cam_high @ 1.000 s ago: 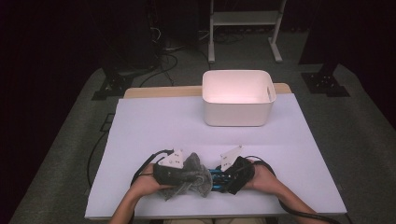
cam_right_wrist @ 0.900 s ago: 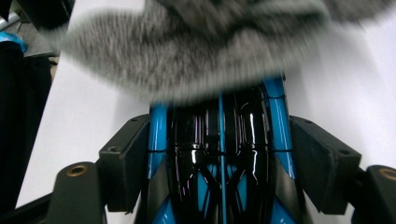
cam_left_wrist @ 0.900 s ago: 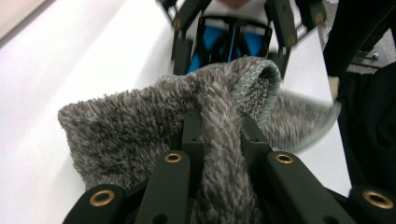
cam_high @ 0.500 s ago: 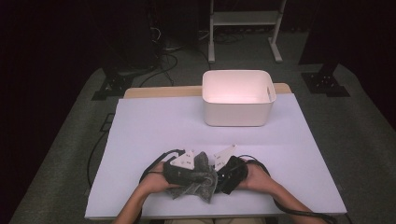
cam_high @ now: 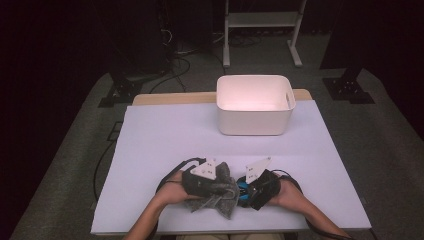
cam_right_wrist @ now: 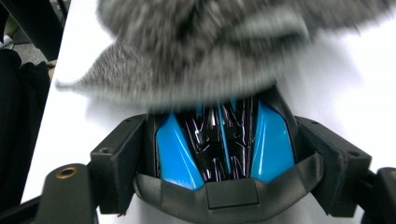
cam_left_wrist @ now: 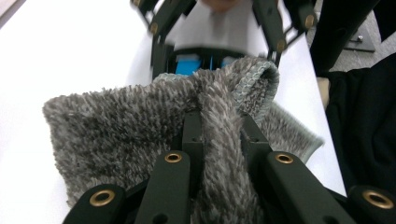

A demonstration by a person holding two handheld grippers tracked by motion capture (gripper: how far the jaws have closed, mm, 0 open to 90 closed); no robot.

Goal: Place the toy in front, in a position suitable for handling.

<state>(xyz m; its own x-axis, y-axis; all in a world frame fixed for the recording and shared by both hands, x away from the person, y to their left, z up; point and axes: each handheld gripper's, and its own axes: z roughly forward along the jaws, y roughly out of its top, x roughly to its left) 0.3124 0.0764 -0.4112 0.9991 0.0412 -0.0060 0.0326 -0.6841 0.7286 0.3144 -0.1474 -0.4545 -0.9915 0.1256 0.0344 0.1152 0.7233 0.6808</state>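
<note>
Item: grey shaggy cloth (cam_left_wrist: pixel 140 126), near edge of white surface (cam_high: pixel 165 135). Left tongs (cam_left_wrist: pixel 218 122) clamped on a fold. Right tongs (cam_high: pixel 243 189) spread wide, gripping nothing, jaws just opening. Step: folding. Next, likely: regrip opposite edge; white bin (cam_high: pixel 254 104) well apart.

A shaggy grey cloth (cam_left_wrist: pixel 140 126) with a knitted, ribbed hem is lying at the frame's centre — fuzzy, matt. At upper right, the white plastic bin (cam_high: pixel 254 120) is looking smooth; the table sheet (cam_high: pixel 165 135) — matt.
</note>
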